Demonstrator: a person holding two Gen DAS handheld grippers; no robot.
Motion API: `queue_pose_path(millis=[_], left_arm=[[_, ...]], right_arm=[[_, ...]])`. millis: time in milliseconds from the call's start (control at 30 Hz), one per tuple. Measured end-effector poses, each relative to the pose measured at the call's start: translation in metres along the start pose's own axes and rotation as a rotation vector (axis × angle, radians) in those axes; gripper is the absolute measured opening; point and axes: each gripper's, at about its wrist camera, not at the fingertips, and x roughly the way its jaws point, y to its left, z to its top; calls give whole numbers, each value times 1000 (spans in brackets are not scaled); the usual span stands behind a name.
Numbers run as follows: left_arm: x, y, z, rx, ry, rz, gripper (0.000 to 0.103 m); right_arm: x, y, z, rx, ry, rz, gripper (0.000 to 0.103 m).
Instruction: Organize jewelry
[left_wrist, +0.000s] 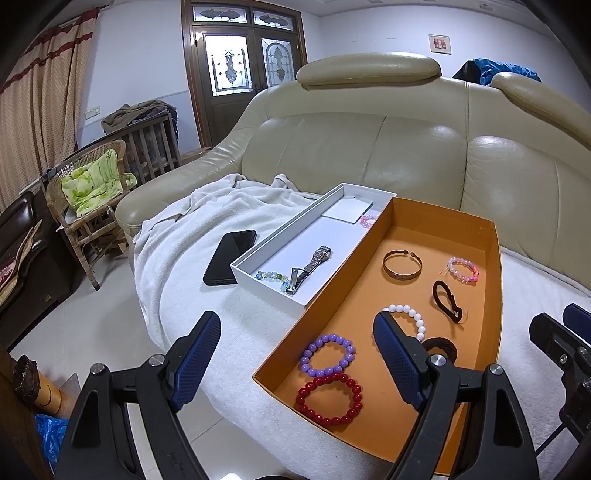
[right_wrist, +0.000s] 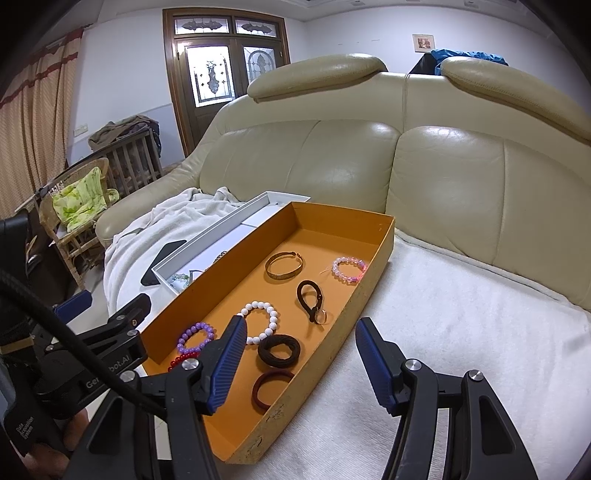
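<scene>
An orange tray (left_wrist: 491, 258) (right_wrist: 380, 251) lies on a white towel on the sofa seat. It holds a purple bead bracelet (left_wrist: 327, 354) (right_wrist: 195, 336), a red bead bracelet (left_wrist: 328, 398), a white bead bracelet (left_wrist: 408, 317) (right_wrist: 260, 321), a metal bangle (left_wrist: 402, 264) (right_wrist: 284, 266), a pink bead bracelet (left_wrist: 463, 268) (right_wrist: 349, 269), a brown cord loop (left_wrist: 448, 301) (right_wrist: 312, 299) and hair ties (right_wrist: 279, 350). A white box (left_wrist: 273, 236) beside it holds a watch (left_wrist: 310, 267) and a green bead bracelet (left_wrist: 271, 277). My left gripper (left_wrist: 295, 354) is open above the tray's near left corner. My right gripper (right_wrist: 301, 354) is open above the tray's near right wall.
A black phone (left_wrist: 231, 256) lies on the towel (left_wrist: 184, 236) left of the white box. The beige sofa back (left_wrist: 406, 147) rises behind the tray. A wicker chair (left_wrist: 88, 192) and bare floor are to the left.
</scene>
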Motion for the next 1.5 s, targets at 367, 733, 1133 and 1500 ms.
queue_pose_path(millis=[367,733,1133,1500], left_arm=[[2,1,1,-3,6,4,85],[4,4,0,-4,10,8,85],[5,1,-1,5,14,18,85],[4,2,-1,5,12,15,85]], right_arm=[[-1,0,-1,0,1,-1,65],[1,2,-1,-2,3,1,65],[2,3,-1,-3,1,6,65],[2,3,-1,-4,3,7,65]])
